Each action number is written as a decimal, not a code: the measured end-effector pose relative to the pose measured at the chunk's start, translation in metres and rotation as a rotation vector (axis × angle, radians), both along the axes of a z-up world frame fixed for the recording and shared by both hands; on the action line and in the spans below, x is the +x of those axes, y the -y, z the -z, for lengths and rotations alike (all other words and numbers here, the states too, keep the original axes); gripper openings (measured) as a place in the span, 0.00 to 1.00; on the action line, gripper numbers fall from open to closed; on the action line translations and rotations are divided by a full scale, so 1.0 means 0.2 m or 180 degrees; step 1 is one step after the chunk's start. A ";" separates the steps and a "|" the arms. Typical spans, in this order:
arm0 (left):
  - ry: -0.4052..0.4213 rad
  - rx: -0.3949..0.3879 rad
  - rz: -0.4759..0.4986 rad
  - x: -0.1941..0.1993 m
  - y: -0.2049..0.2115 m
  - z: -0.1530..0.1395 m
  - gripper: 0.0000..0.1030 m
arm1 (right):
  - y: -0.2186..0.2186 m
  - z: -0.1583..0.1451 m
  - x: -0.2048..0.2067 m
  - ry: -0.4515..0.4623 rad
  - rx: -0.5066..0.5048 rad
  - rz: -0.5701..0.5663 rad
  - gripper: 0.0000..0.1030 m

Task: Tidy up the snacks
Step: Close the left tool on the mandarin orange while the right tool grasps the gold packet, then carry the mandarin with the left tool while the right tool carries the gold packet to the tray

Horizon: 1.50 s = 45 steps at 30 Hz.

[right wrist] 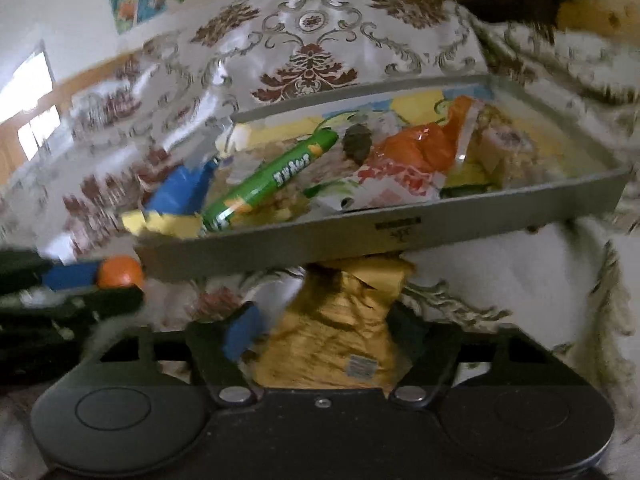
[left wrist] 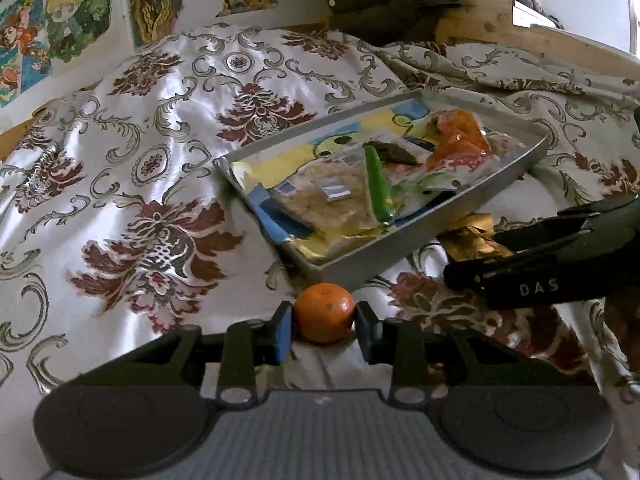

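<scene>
— What's in my left hand-held gripper (left wrist: 325,322)?
— An orange (left wrist: 325,312), on the cloth (left wrist: 120,160) just in front of the tray (left wrist: 400,256). My pads touch both its sides. It looks round, firm and a bit slippery, so I squeeze its middle gently.
— And my right hand-held gripper (right wrist: 326,328)?
— It's clamped on a gold bag (right wrist: 336,328), just below the tray (right wrist: 320,236) wall. The bag looks light and crinkly. I pinch its body softly.

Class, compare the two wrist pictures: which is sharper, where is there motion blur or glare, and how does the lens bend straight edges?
Left wrist view: sharp; glare on the satin cloth; the tray rim bows slightly. Right wrist view: motion blur smears the left side, the left gripper and the orange; the tray's near wall curves.
</scene>
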<state>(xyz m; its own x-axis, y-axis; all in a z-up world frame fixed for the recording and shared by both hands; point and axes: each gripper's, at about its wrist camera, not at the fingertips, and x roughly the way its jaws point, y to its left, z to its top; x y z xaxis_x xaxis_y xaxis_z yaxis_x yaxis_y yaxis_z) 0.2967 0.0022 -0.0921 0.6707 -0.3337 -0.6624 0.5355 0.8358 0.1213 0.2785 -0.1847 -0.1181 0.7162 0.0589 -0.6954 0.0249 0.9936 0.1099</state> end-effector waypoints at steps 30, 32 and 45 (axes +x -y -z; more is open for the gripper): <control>0.0071 -0.0497 -0.0226 0.04 0.37 -0.29 0.36 | 0.30 -0.41 -0.19 0.0942 0.0161 0.0249 0.63; 0.0067 -0.0584 -0.0278 0.11 0.42 -0.28 0.36 | 0.36 -0.42 -0.13 0.1015 0.0158 0.0294 0.63; 0.0049 -0.0695 -0.0541 0.40 0.59 -0.16 0.36 | 0.55 -0.29 0.22 0.1154 0.0083 0.0524 0.63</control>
